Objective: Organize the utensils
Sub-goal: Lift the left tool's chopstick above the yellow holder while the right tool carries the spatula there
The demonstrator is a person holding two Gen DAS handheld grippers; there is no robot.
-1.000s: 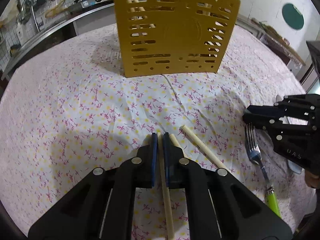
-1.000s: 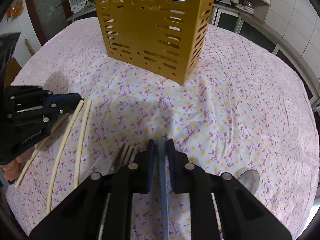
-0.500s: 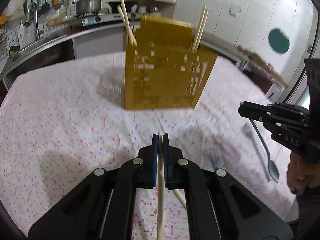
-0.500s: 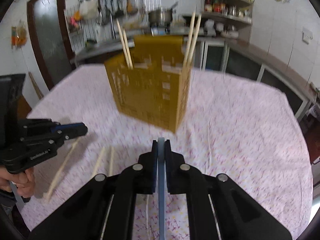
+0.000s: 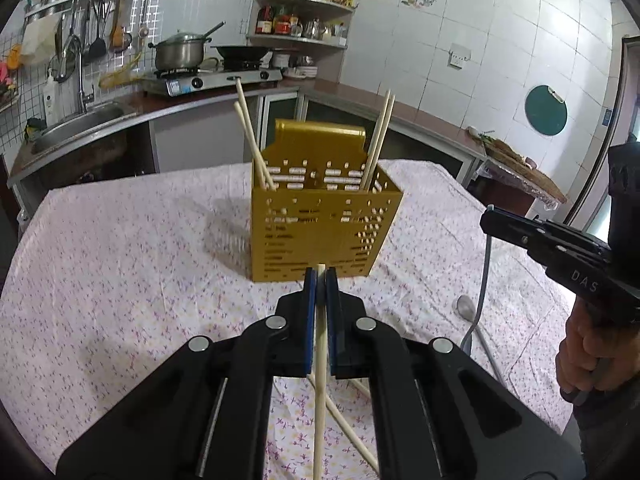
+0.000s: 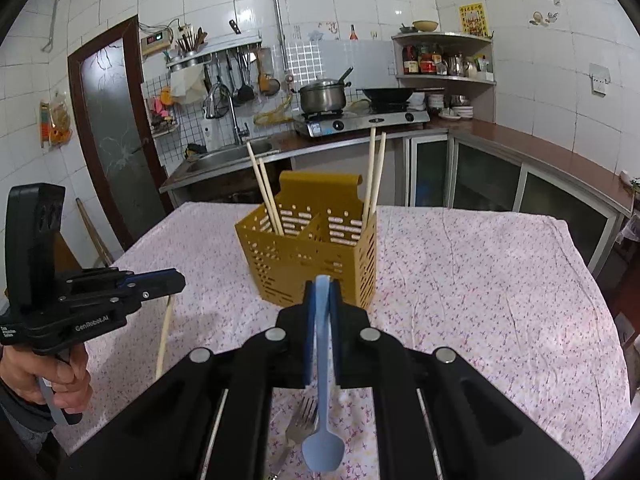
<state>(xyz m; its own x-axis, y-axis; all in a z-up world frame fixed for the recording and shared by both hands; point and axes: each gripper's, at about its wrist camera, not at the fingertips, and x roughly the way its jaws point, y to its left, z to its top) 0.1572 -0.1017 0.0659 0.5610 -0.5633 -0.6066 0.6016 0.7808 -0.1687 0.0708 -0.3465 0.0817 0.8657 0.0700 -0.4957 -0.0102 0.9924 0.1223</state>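
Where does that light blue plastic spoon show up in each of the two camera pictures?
Left wrist view: the light blue plastic spoon hangs at the right edge, its handle dropping from the right gripper.
Right wrist view: it runs down the centre, bowl lowest, clamped between that gripper's fingers.
Shared landmark: the perforated yellow utensil caddy, mid-table in both.

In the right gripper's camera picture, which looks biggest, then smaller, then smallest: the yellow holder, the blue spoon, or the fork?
1. Yellow holder, clearly the biggest.
2. Blue spoon, which hangs close to the camera from the right gripper, so it looks bigger than it is.
3. Fork, mostly hidden behind the gripper, so it may really match the spoon.
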